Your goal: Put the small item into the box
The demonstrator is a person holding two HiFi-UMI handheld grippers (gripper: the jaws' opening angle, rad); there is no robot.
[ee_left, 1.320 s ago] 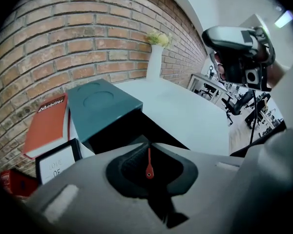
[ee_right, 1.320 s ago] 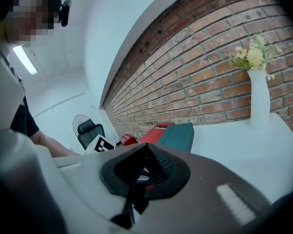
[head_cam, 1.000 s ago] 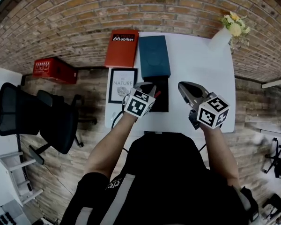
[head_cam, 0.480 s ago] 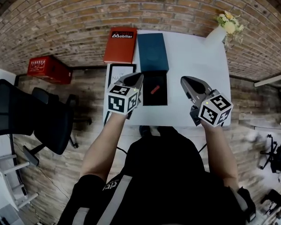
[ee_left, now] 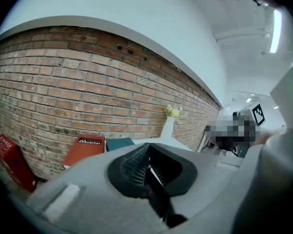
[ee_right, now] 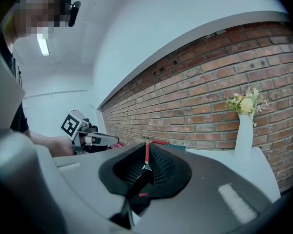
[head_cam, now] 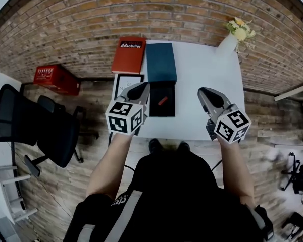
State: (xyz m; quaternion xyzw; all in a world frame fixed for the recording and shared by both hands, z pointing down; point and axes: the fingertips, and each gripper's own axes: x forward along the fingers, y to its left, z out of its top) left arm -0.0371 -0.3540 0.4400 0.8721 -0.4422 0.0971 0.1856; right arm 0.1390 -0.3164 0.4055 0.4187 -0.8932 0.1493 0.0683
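A small red item (head_cam: 162,101) lies inside the open black box (head_cam: 164,108) on the white table (head_cam: 202,74). The box's teal lid (head_cam: 160,62) rests just behind it. My left gripper (head_cam: 141,87) hovers at the box's left edge, jaws shut and holding nothing; in the left gripper view (ee_left: 147,152) its ribbed pads meet. Well right of the box, my right gripper (head_cam: 205,93) hangs over bare table, also shut and holding nothing (ee_right: 146,161). The box and the item are hidden in both gripper views.
A red book (head_cam: 129,54) and a framed print (head_cam: 126,83) lie left of the box. A white vase of flowers (head_cam: 231,38) stands at the table's far right corner by the brick wall. A red crate (head_cam: 56,76) and a black office chair (head_cam: 45,130) are on the floor at left.
The left gripper was over the box with the red item at its tip; it has drawn back to the left and toward me, and the item now lies in the box. Right gripper barely moved.
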